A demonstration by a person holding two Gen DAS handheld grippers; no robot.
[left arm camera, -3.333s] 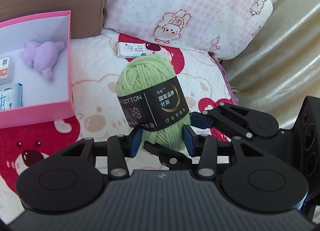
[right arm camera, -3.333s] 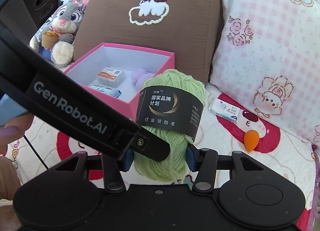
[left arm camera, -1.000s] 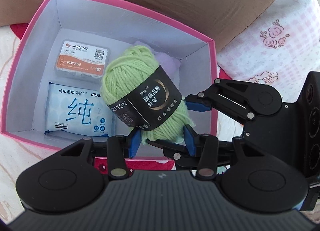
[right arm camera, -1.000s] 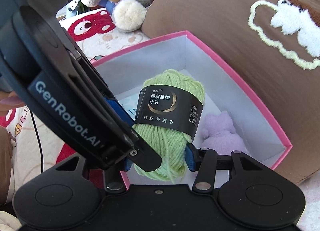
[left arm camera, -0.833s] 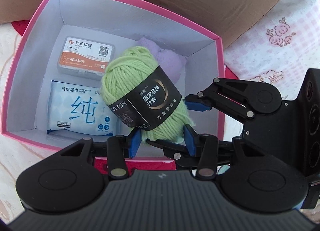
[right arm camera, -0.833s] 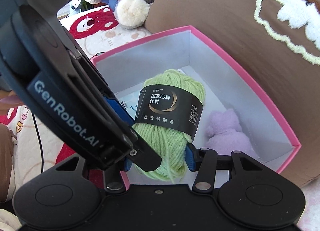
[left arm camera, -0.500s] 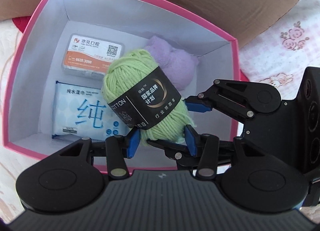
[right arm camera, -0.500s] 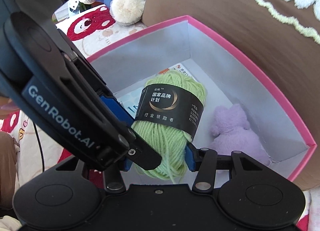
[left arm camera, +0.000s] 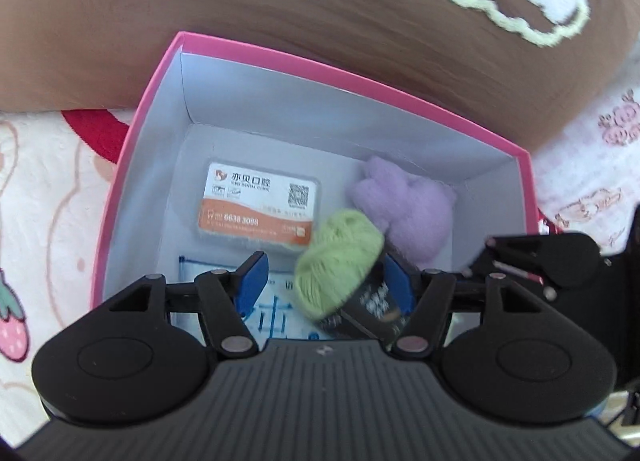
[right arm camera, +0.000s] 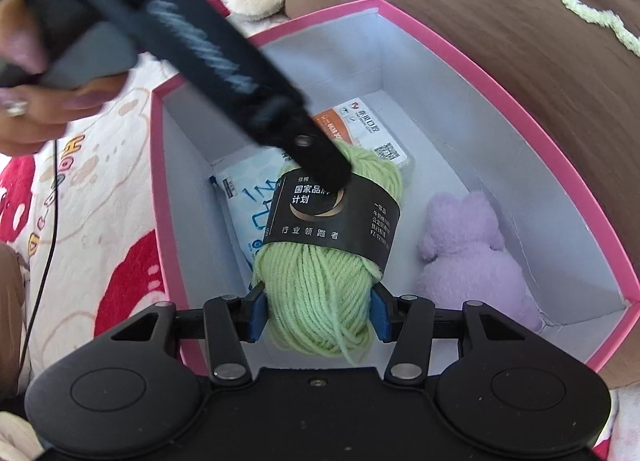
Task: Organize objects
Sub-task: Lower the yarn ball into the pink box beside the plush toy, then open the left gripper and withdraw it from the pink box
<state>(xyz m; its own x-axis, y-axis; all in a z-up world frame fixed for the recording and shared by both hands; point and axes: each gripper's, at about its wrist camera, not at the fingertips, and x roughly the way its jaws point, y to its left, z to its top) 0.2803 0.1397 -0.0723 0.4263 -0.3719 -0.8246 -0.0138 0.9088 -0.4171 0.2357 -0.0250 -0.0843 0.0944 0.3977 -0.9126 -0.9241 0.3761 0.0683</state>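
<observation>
While your right gripper (right arm camera: pixel 316 315) clamps the soft green skein of cotton yarn with a glossy black paper band (right arm camera: pixel 330 229) low inside the pink cardboard box (right arm camera: pixel 452 51), your left gripper (left arm camera: pixel 322 281) has just been opening, one blue pad off the wool; let go carelessly and the springy roll may topple onto the fluffy lilac plush toy (right arm camera: pixel 474 255) or the crinkly wet-wipe packet (right arm camera: pixel 250 201)
</observation>
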